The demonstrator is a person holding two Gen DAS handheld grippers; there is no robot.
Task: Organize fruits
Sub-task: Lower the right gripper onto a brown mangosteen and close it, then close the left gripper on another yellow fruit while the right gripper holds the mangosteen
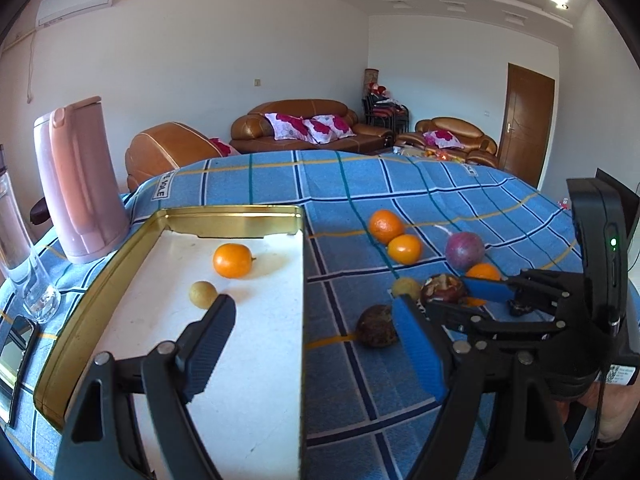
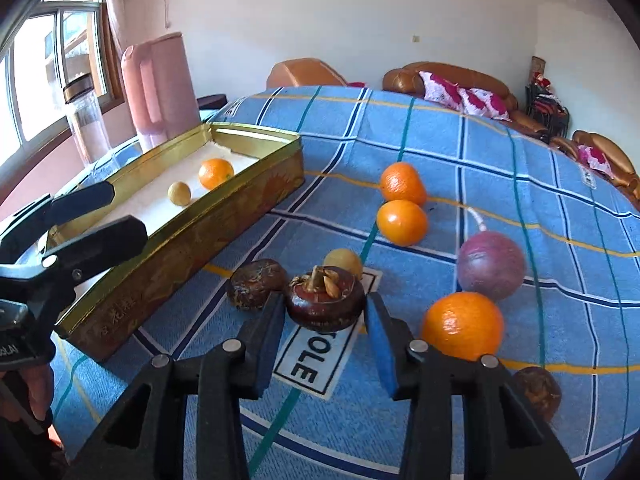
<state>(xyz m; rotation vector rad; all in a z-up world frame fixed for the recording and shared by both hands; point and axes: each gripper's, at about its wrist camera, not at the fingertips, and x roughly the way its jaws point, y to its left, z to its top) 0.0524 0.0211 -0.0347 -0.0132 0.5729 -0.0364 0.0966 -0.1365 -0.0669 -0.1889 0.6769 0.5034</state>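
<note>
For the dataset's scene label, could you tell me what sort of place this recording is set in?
Most likely a home living room. Brown leather sofas with floral cushions stand behind a table under a blue checked cloth, and a wall air conditioner hangs near the ceiling.

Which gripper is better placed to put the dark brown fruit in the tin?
Right. The right gripper is shut on the dark brown fruit, while the left gripper hangs open and empty over the tin.

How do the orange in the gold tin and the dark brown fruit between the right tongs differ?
The orange is bright and smooth, the dark brown fruit dull, squat and stemmed. The orange lies free in the gold tin; the brown fruit sits on the cloth, gripped by the right tongs. Both are roundish.
</note>
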